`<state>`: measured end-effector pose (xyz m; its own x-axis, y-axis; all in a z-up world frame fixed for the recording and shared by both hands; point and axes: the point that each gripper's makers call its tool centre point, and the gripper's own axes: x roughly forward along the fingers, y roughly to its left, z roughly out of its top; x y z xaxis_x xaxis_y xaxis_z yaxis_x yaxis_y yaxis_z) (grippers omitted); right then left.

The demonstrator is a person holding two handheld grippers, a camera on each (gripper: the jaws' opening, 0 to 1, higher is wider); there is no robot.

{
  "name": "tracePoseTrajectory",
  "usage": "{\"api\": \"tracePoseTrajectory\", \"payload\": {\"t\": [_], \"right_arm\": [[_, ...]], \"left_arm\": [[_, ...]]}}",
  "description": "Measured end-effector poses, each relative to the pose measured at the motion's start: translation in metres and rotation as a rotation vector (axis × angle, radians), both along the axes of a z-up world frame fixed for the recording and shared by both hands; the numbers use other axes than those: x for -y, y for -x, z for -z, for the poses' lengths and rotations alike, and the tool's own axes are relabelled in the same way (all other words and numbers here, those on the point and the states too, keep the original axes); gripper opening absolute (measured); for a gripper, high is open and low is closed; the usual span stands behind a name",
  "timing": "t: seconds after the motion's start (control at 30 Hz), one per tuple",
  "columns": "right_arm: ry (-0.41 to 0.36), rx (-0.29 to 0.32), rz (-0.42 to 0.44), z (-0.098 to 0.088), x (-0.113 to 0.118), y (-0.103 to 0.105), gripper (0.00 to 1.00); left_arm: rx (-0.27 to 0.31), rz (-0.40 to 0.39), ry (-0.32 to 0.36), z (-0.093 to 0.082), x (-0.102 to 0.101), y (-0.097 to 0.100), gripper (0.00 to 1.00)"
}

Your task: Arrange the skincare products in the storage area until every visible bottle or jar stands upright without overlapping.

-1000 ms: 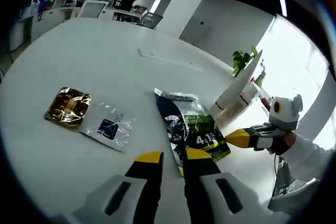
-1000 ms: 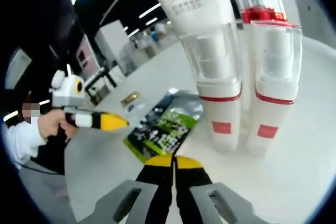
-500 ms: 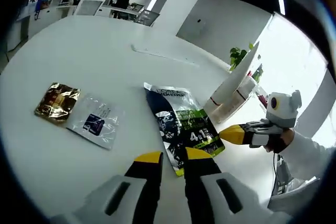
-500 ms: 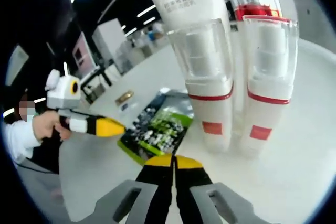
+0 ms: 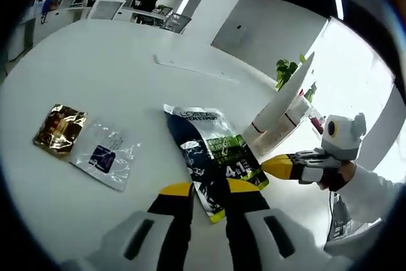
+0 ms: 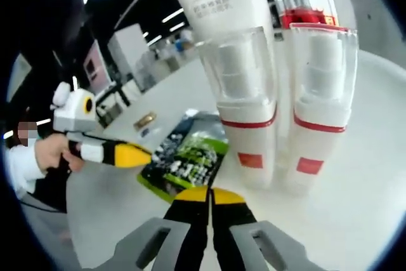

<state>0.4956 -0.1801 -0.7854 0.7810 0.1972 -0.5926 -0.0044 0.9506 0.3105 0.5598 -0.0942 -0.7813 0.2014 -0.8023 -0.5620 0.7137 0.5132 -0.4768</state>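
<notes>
Scanning the left gripper view from the left: a gold sachet (image 5: 59, 129) and a clear sachet (image 5: 104, 156) lie flat on the white table (image 5: 114, 74), then a dark green pouch (image 5: 214, 157) lies flat just ahead of the left claw (image 5: 208, 188), whose jaws stand a little apart with nothing between them. Right of the pouch the bottles (image 5: 274, 132) stand close together, with the right claw (image 5: 271, 166) pointing in near their base.

The bottles look sorted already; the flat packs look like what is left, so the next move probably calls for closing on the pouch's near edge.

The right gripper view gives what the left one blurs: two capped bottles (image 6: 247, 118), (image 6: 317, 112) upright and just beside each other, a white tube (image 6: 219, 1) behind. The right claw (image 6: 209, 193) has its jaws pressed together, empty.
</notes>
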Motion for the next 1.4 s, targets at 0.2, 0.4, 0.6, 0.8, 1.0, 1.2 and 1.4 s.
{"api": "tracePoseTrajectory", "payload": {"t": [0.2, 0.4, 0.6, 0.8, 1.0, 1.2, 1.4], "right_arm": [[0.003, 0.002, 0.007, 0.001, 0.002, 0.001, 0.0], [0.016, 0.004, 0.007, 0.001, 0.006, 0.0, 0.0], [0.048, 0.009, -0.015, 0.001, 0.007, 0.0, 0.0], [0.089, 0.023, -0.033, 0.001, 0.007, -0.001, 0.0], [0.108, 0.037, -0.041, -0.005, 0.007, 0.0, 0.04], [0.122, 0.042, -0.071, -0.009, 0.003, 0.009, 0.05], [0.15, 0.046, -0.108, -0.013, -0.005, 0.02, 0.11]], "left_arm": [[-0.004, -0.004, 0.008, -0.001, 0.003, -0.005, 0.2], [0.012, 0.017, 0.003, -0.002, 0.007, -0.003, 0.22], [0.02, 0.03, -0.008, -0.001, 0.007, -0.003, 0.24], [0.034, 0.035, -0.009, -0.001, 0.007, -0.002, 0.27], [0.039, 0.046, -0.004, -0.006, 0.006, 0.001, 0.3], [0.062, 0.059, -0.021, -0.012, -0.004, 0.005, 0.33], [0.106, 0.078, -0.015, -0.025, -0.011, 0.01, 0.38]]}}
